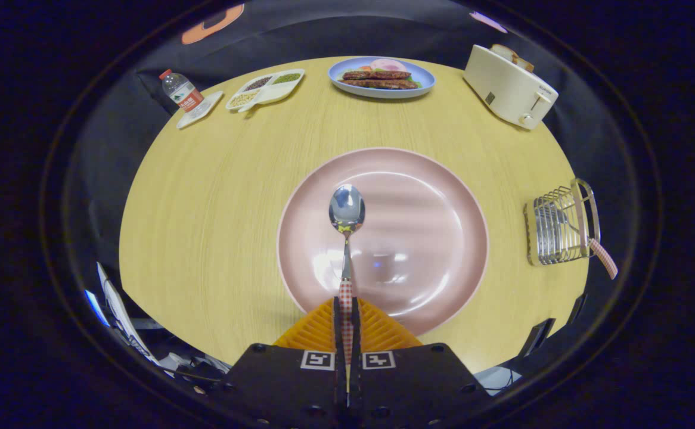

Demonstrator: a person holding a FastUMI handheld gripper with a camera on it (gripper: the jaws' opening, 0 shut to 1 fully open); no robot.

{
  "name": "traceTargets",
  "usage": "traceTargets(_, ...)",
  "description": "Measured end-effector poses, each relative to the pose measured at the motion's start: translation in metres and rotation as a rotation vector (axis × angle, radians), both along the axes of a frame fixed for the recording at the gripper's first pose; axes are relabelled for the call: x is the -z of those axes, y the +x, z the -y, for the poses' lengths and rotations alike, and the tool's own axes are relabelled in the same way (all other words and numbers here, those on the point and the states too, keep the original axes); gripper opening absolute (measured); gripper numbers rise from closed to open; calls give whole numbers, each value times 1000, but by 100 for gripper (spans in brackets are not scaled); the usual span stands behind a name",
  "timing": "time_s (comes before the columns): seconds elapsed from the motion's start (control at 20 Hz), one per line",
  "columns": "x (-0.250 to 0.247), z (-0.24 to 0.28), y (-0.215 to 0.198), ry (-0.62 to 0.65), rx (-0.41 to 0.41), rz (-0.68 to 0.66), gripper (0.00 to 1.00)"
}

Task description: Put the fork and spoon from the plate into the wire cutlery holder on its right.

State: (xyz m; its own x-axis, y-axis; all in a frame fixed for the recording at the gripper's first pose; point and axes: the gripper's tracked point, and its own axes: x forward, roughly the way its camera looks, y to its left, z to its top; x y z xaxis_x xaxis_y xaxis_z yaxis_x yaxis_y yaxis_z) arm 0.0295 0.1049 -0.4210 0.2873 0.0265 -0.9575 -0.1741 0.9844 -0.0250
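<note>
Clamped together on the checked red-and-white handle of the shiny metal spoon [347, 238], the two fingers of the hand-held gripper [346, 310] meet just at the near rim of the round pink plate [443, 250]. The spoon points straight ahead along the fingers, its bowl reaching toward the middle of the plate; whether it rests on the plate or is lifted clear I cannot tell. Gripping at the handle end leaves the whole bowl free, which should make it easy to tip the spoon down into the holder.

Well apart to the right, near the edge of the pale wooden counter [222, 196], stands the wire cutlery holder [556, 229]. A second checked handle [604, 257] juts from it toward the near side, most likely the fork, so half the job looks done. What remains, by my reckoning, is to carry the spoon rightward and lower it in.

Beyond the plate sit a blue plate of food [381, 76], a cream toaster [509, 86], a divided white dish [266, 89] and a small water bottle [180, 90].
</note>
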Motion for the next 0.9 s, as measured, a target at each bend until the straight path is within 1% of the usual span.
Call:
traceTargets(0.35, -54, 30, 2, -7, -31, 55, 2)
traceTargets(0.5, -78, 46, 3, 10, -42, 83, 2)
traceTargets(0.7, -109, 82, 2, -6, -70, 106, 1)
traceTargets(0.9, -133, 124, -1, -20, -64, 98, 1)
